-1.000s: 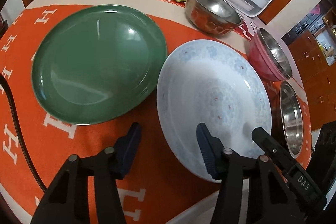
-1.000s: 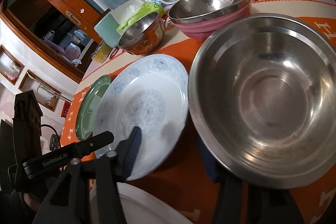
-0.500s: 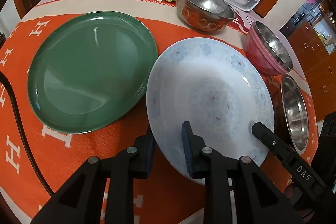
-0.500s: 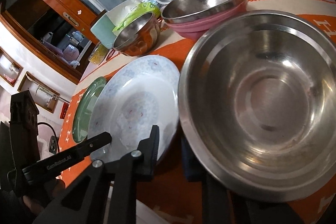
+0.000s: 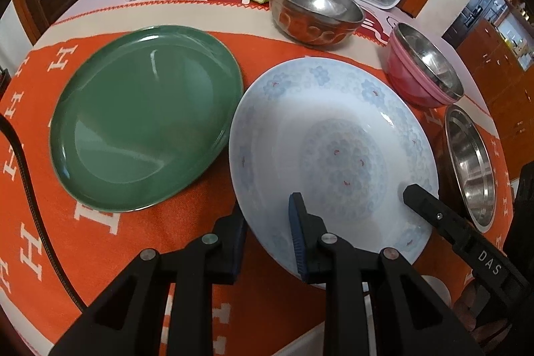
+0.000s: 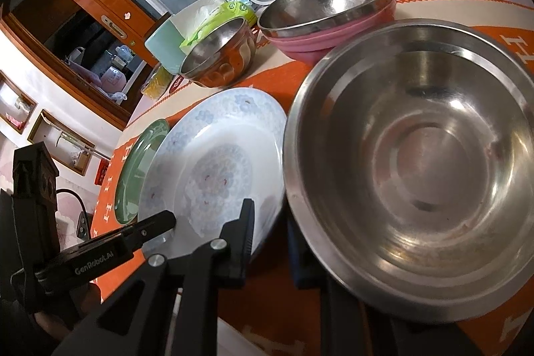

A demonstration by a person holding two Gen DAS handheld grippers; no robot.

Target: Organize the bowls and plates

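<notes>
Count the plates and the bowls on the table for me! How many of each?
Plates: 2, the round green plate and the white plate with blue flowers.
Bowls: 3, the orange-sided steel bowl, the pink-sided steel bowl and the plain steel bowl.
Total: 5.

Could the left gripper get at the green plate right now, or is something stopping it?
Probably not yet. The left gripper has its jaws clamped on the rim of the white floral plate, so it is occupied. The green plate itself lies uncovered just beside it.

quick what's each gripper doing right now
left gripper: shut on the near rim of the white plate.
right gripper: shut on the far rim of the same white plate.
</notes>
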